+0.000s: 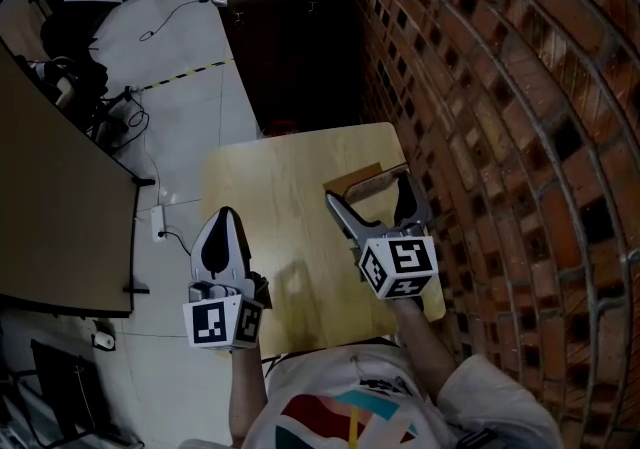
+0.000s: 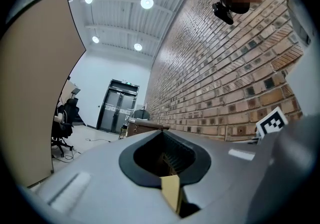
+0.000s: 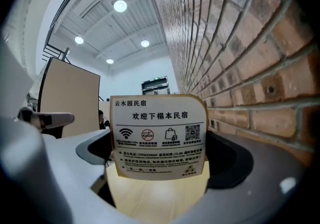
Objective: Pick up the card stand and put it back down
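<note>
Between the parted jaws of my right gripper [image 1: 369, 195], the card stand [image 3: 158, 138] sits upright on the tabletop [image 1: 268, 199], seemingly untouched; my left gripper [image 1: 225, 219] is closed.

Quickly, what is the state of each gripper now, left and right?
Left gripper: closed, holding nothing.
Right gripper: open, jaws apart on either side of the card stand, apparently not clamping it.
</note>
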The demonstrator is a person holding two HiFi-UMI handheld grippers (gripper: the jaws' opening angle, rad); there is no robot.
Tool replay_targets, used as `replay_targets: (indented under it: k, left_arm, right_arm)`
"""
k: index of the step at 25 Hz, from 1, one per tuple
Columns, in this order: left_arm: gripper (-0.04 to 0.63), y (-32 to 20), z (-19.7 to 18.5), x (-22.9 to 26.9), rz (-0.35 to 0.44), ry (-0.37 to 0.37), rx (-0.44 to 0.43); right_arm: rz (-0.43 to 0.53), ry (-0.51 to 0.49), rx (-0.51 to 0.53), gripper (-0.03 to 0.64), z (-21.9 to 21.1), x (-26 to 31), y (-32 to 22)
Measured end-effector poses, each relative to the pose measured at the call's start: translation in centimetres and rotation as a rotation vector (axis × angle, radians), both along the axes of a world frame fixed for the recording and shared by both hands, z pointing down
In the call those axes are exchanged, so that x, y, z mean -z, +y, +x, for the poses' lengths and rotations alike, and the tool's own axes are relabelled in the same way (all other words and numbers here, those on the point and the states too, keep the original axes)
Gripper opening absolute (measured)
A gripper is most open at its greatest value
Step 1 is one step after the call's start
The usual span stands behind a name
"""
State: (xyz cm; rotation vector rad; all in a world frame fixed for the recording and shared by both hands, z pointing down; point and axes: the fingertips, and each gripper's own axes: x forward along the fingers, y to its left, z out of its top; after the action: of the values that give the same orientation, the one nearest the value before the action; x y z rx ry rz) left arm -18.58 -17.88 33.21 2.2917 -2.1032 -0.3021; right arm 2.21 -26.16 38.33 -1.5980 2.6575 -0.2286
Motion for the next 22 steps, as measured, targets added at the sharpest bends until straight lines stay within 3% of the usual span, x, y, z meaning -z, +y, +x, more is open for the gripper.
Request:
replay_targets:
  k: [12,22]
  left_arm:
    - [0.005,-1.1,-3.2,-3.6,-0.100,0.017,0.078]
    - [0.005,-2.5,-5.5,-5.7,-0.162,0.012,0.144]
  right_arm:
    - [-0.307,0.211,-0.122,0.565,-1.5,-17.1,-15.3]
    - [-0.422,0.263,-0.151,0.565,-2.6,-23.2,-20.4]
